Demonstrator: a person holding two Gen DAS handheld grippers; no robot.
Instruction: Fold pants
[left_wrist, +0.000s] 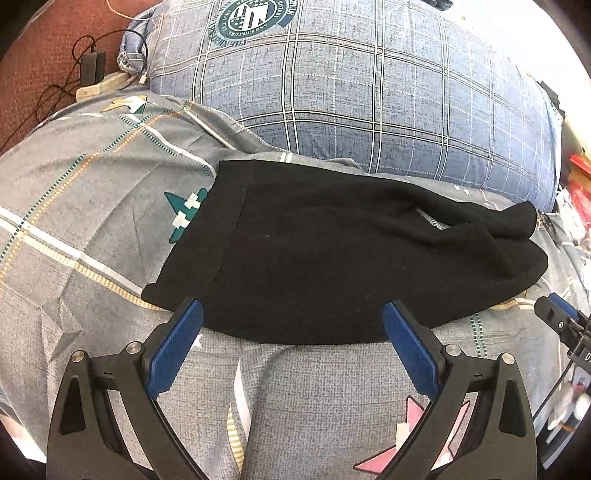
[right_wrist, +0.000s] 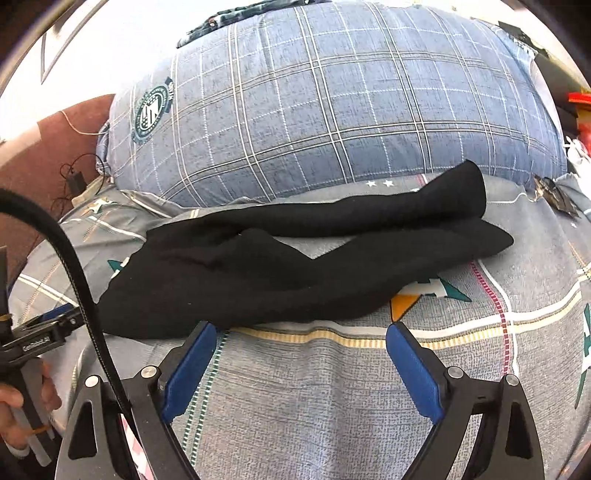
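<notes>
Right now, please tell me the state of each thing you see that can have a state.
Black pants: folded over once, lying on the bed cover, not held.
Left gripper: open, empty, near the pants' edge.
Right gripper: open, empty.
Pillow: lying behind the pants.
Bed cover: spread, lightly wrinkled.

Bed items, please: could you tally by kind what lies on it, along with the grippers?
Black pants: 1
Blue checked pillow: 1
Grey patterned bedsheet: 1
Grippers, both open and empty: 2, left gripper and right gripper
Total: 5
</notes>
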